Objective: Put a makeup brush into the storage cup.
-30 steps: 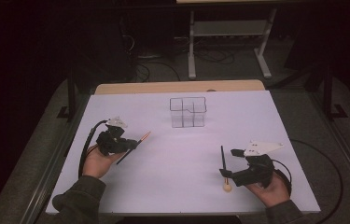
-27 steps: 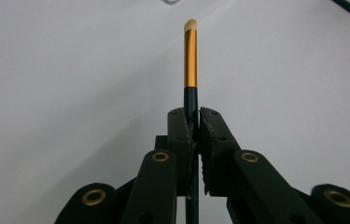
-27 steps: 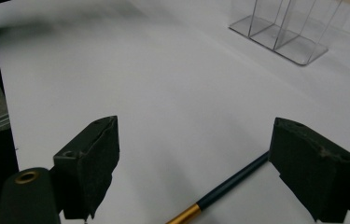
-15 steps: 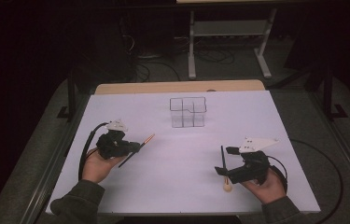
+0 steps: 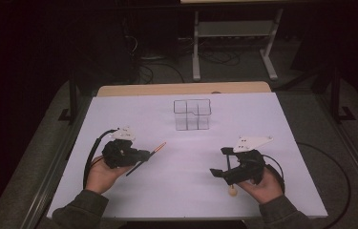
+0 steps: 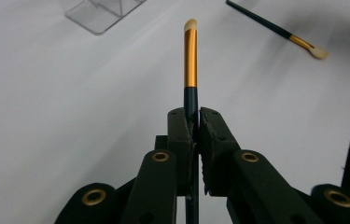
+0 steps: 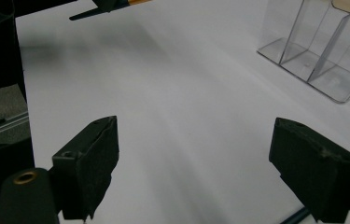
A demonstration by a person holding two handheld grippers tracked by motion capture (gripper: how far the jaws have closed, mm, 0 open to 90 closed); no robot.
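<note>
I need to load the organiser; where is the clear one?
In the high view, the clear plastic compartmented organiser stands centrally at the white table's far side.

Wide open table (image 5: 186,157) between my claws; the clear organizer (image 5: 192,114) is the one obstacle, far side.

Gold-banded dark brush (image 6: 190,60), clear organiser (image 5: 192,114), white table (image 5: 262,124), black grippers.

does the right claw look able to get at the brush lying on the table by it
Probably yes. The right claw is open and empty, and the loose brush lies just beneath it on bare table, with nothing between. The left claw is busy holding the other brush.
</note>
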